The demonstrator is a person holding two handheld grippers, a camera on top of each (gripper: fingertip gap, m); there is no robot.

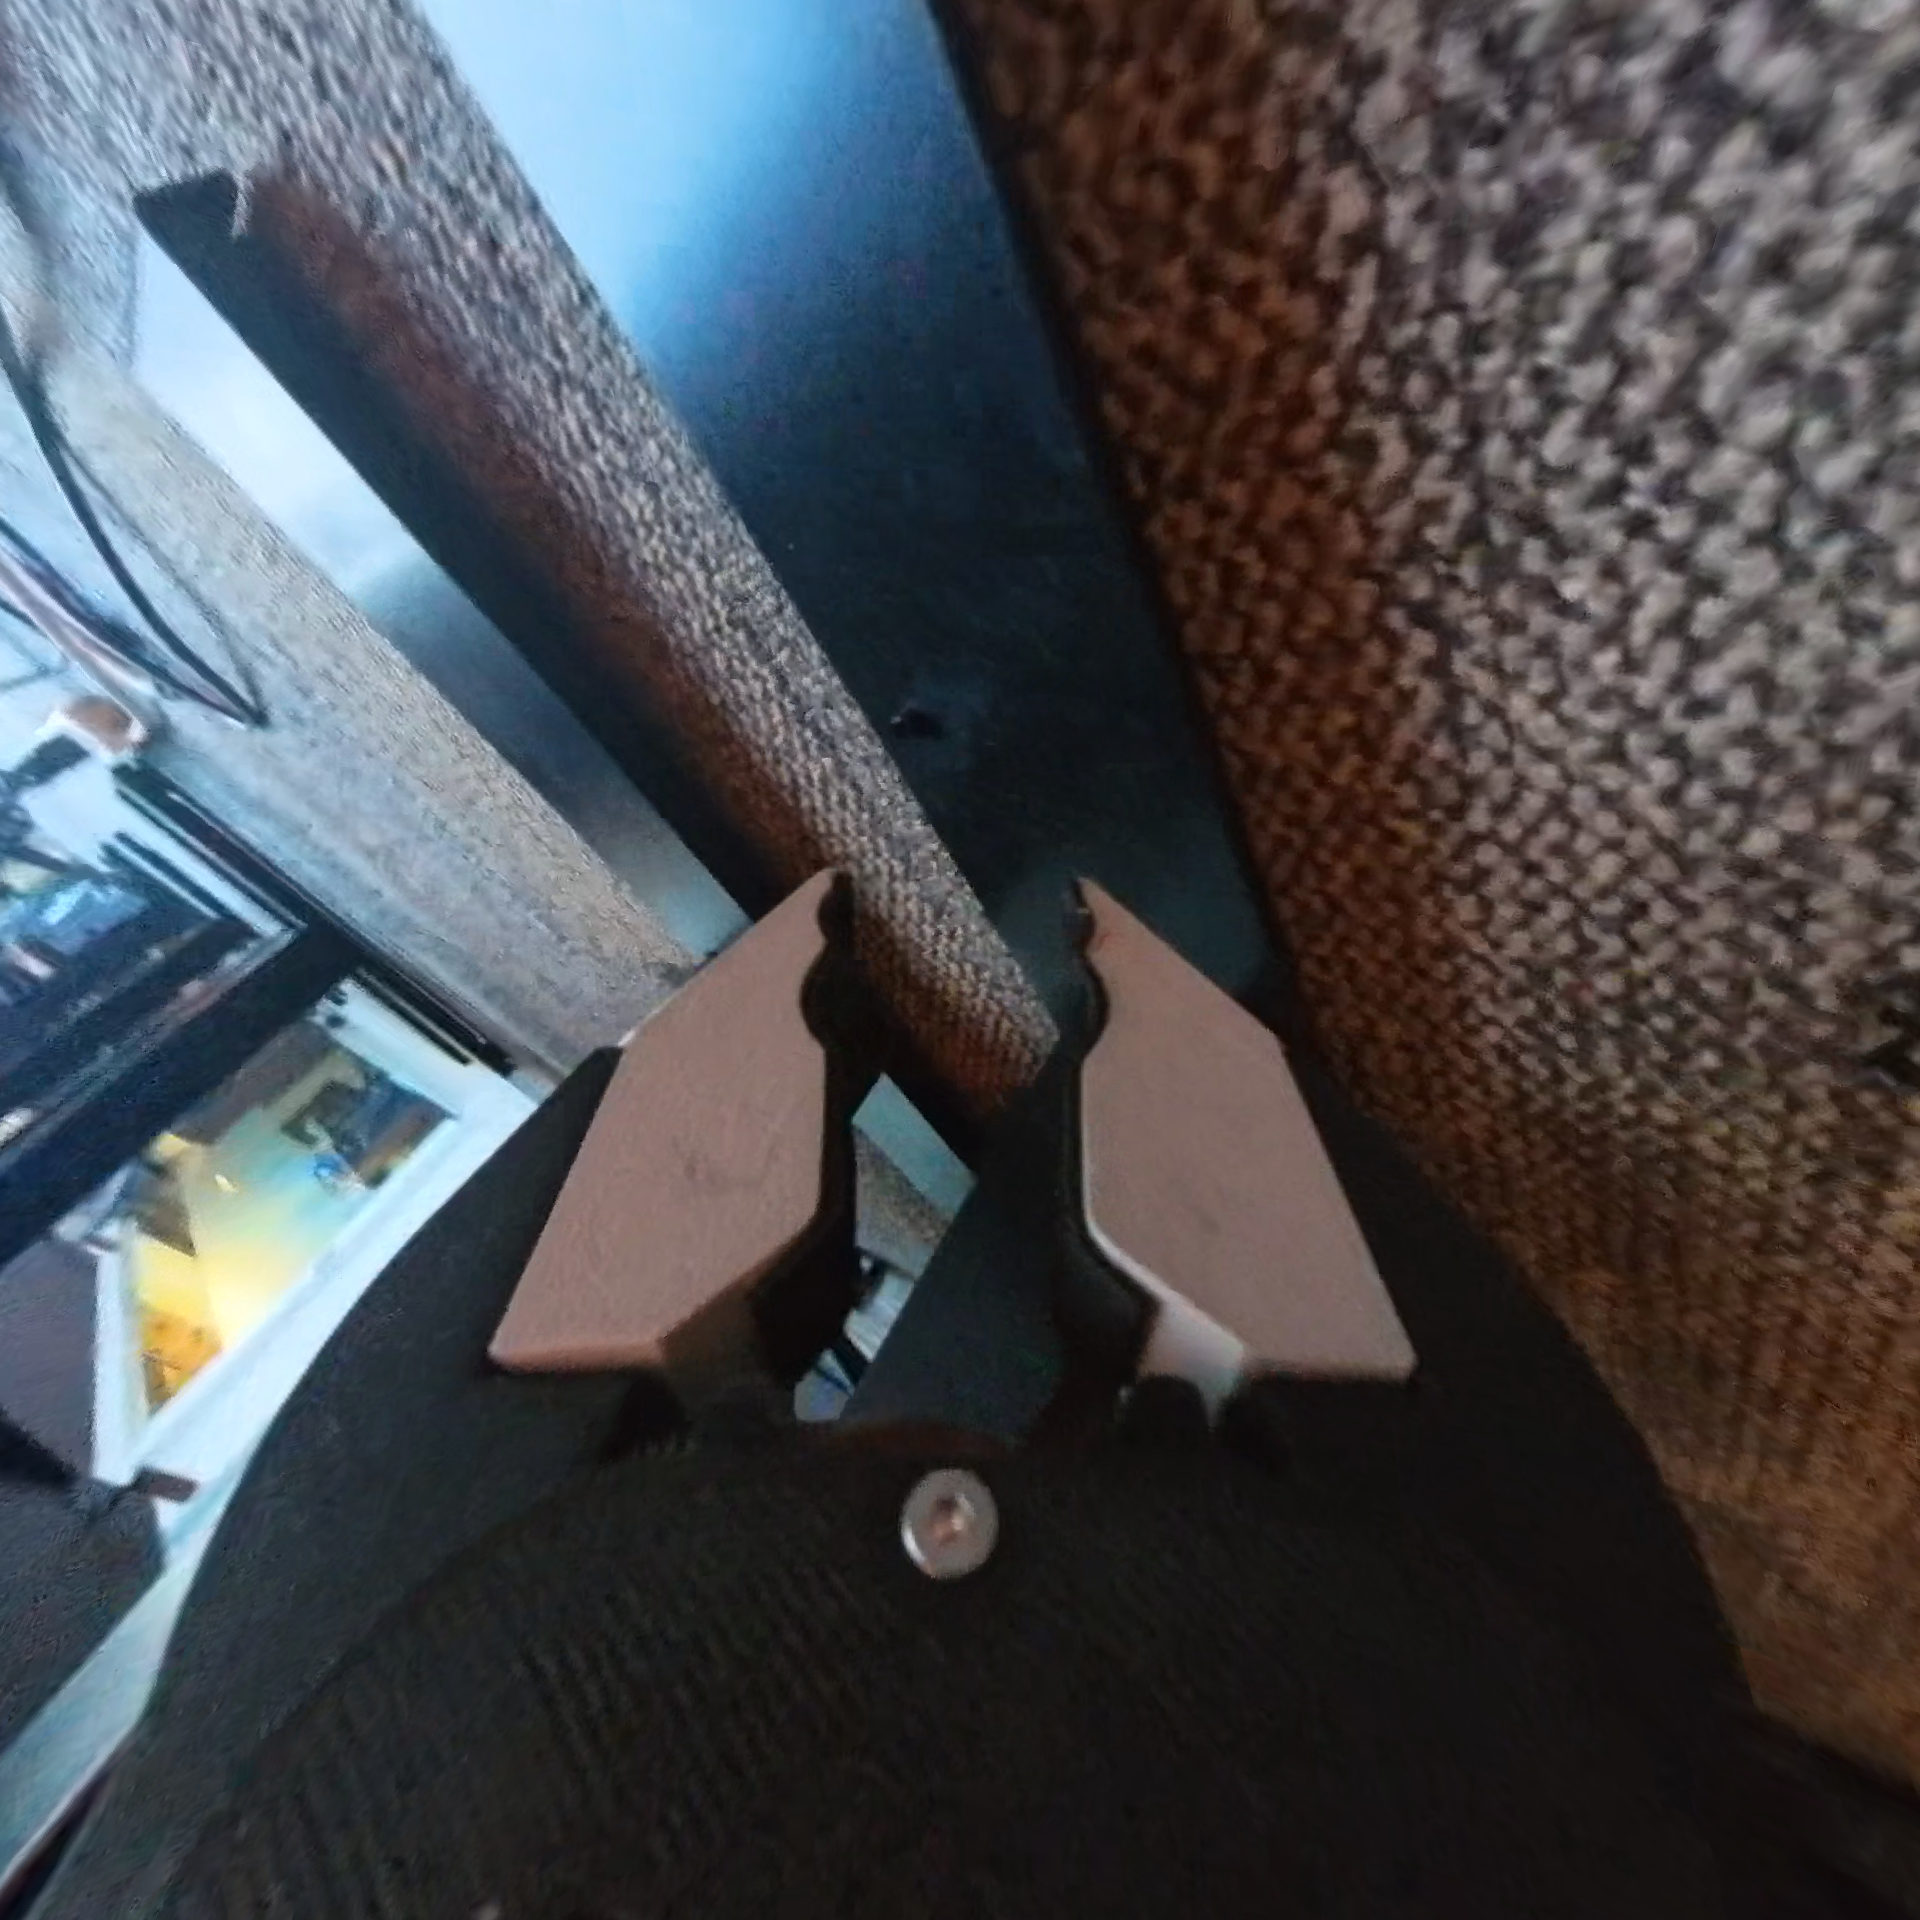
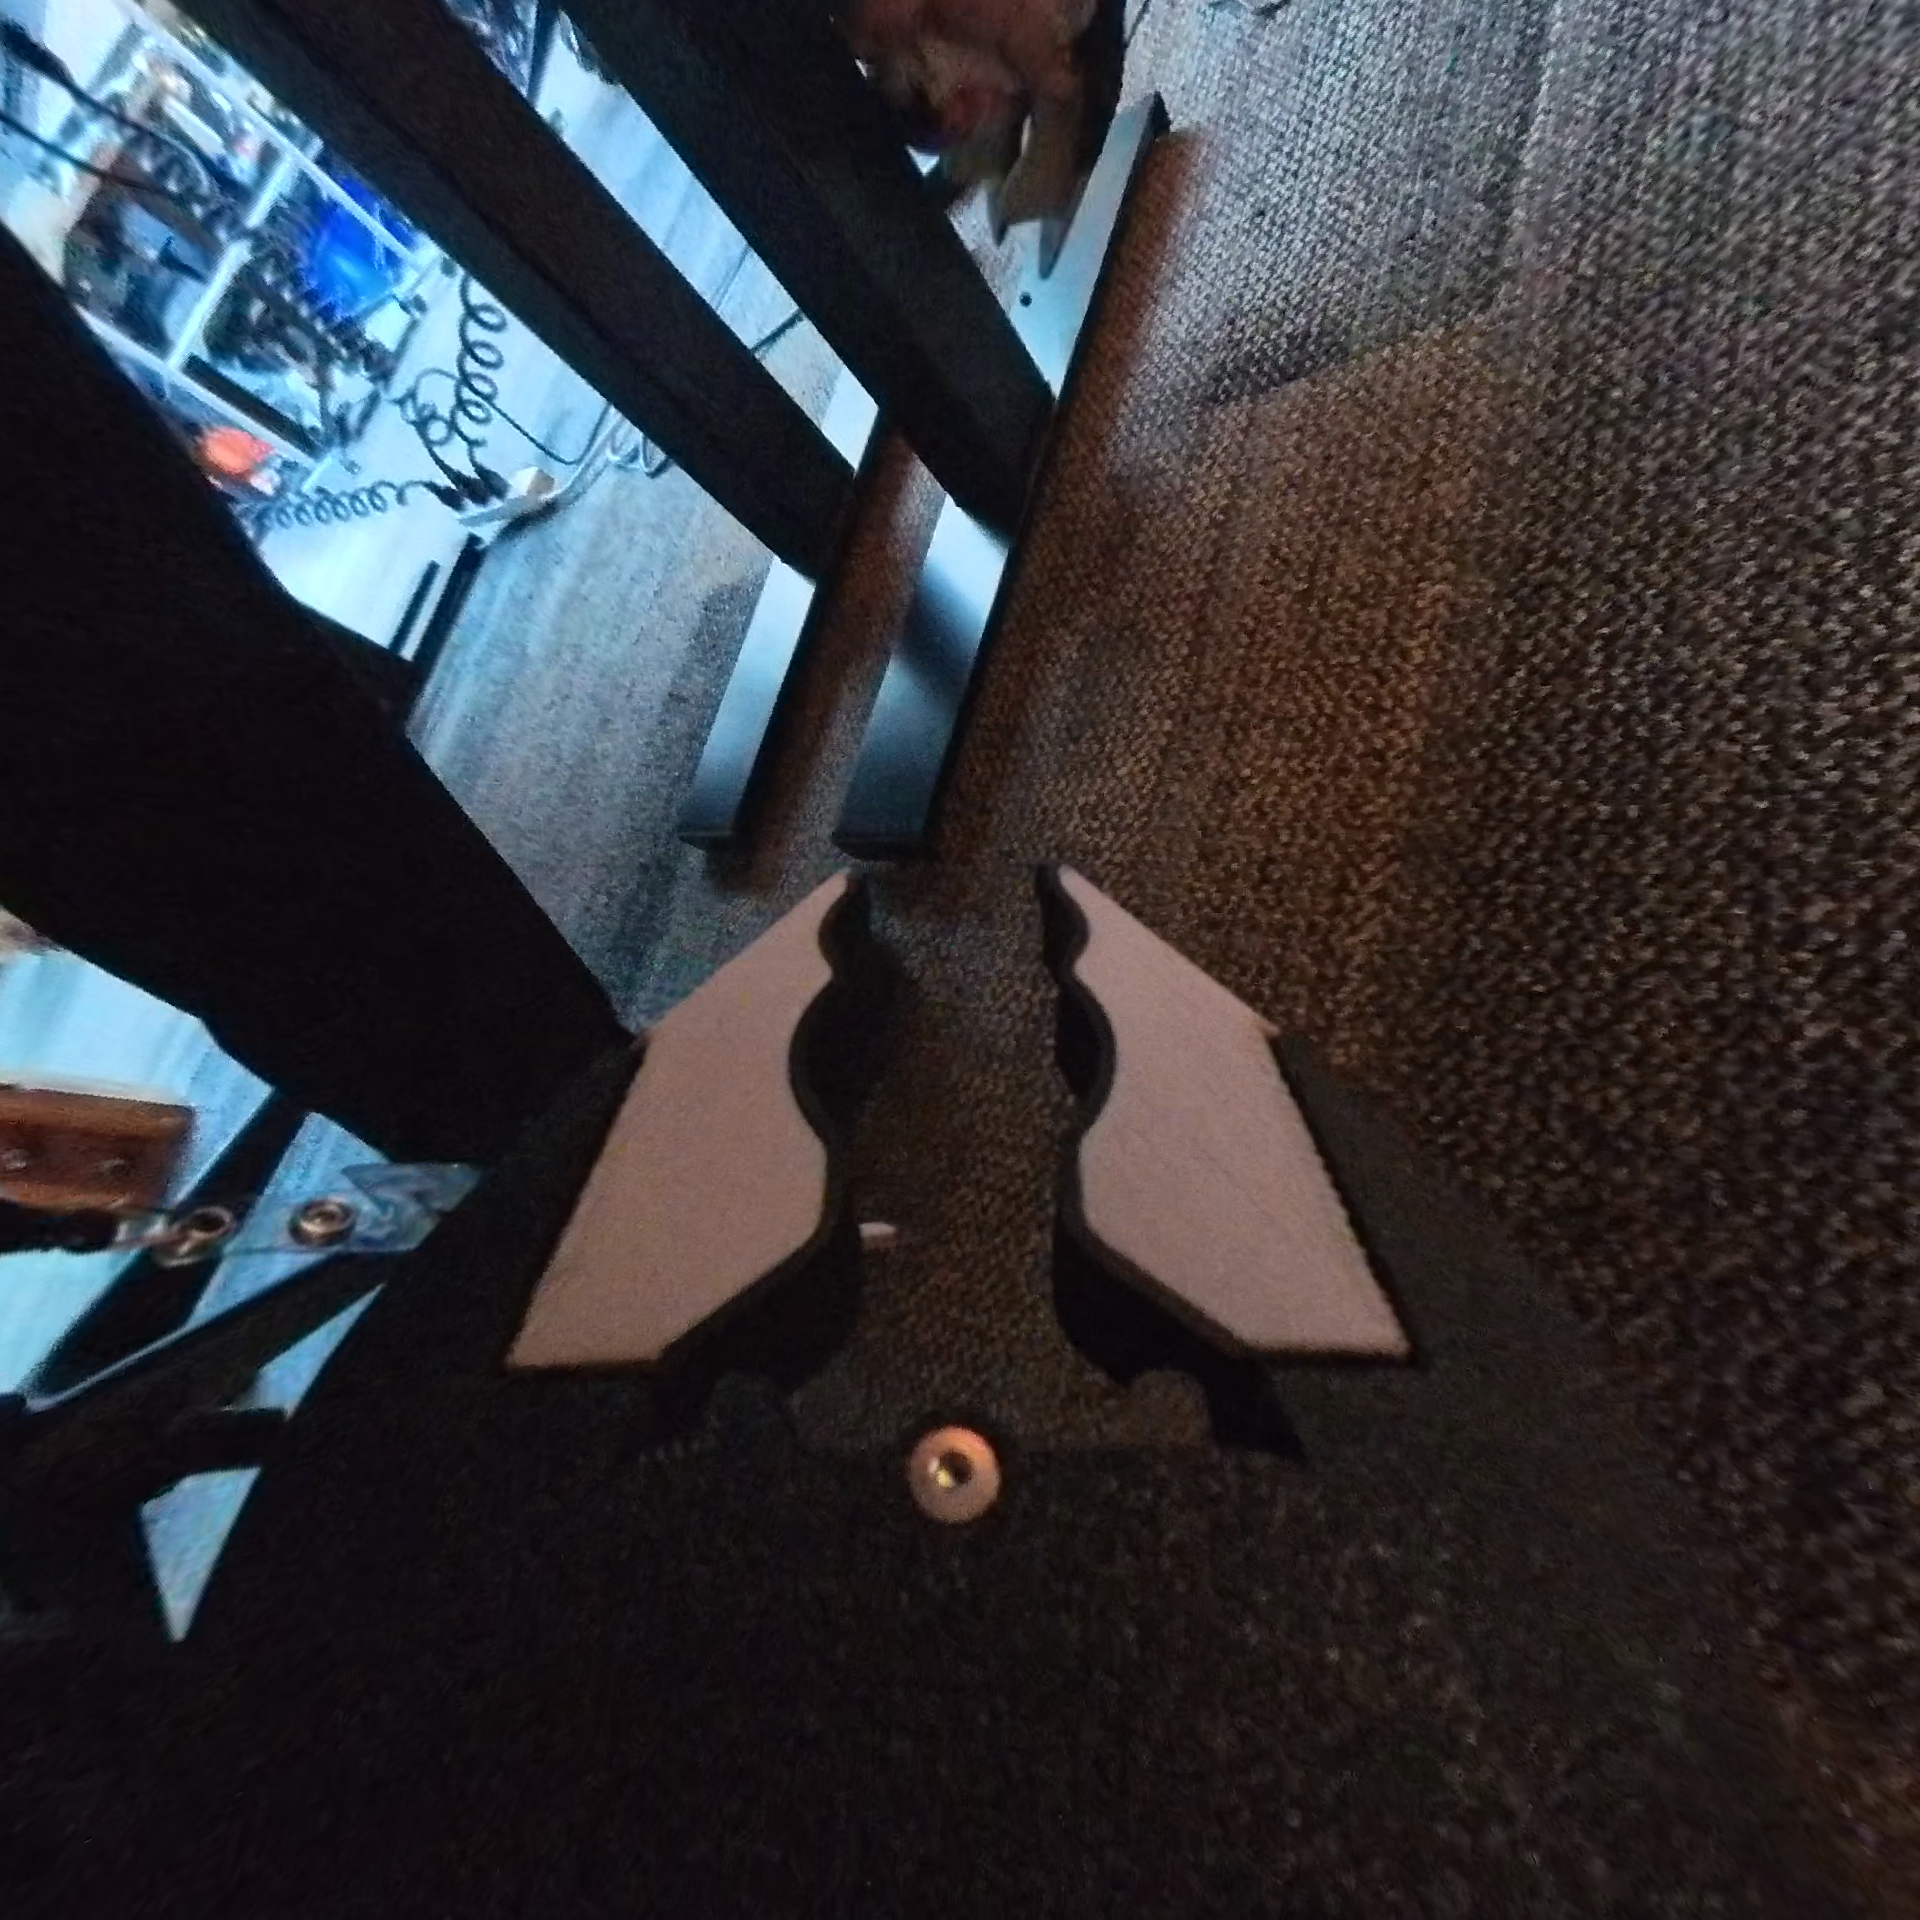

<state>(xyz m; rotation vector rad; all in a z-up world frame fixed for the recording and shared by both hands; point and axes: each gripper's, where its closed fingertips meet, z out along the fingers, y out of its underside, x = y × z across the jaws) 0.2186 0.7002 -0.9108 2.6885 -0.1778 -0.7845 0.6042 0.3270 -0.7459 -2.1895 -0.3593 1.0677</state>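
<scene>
Left wrist view showed the left gripper (image 1: 961, 914) low over speckled grey-brown carpet (image 1: 1558, 623), jaws parted and holding nothing, with carpet and a dark metal floor bar (image 1: 894, 582) showing between them. Black cables (image 1: 114, 582) lay farther off at the left. Right wrist view showed the right gripper (image 2: 951, 883) also with jaws apart and empty, above the carpet (image 2: 1455, 727), just short of two dark metal feet (image 2: 914, 717) of a black frame (image 2: 644, 270); a coiled cable (image 2: 473, 405) lay beyond.

Carpet (image 2: 1455, 727): rough speckled loop-pile. Bench legs (image 2: 790, 291): smooth black metal w/ slight sheen. Fingers (image 1: 707, 1143): matt printed plastic, black ridged body, steel screw (image 1: 948, 1536).
</scene>
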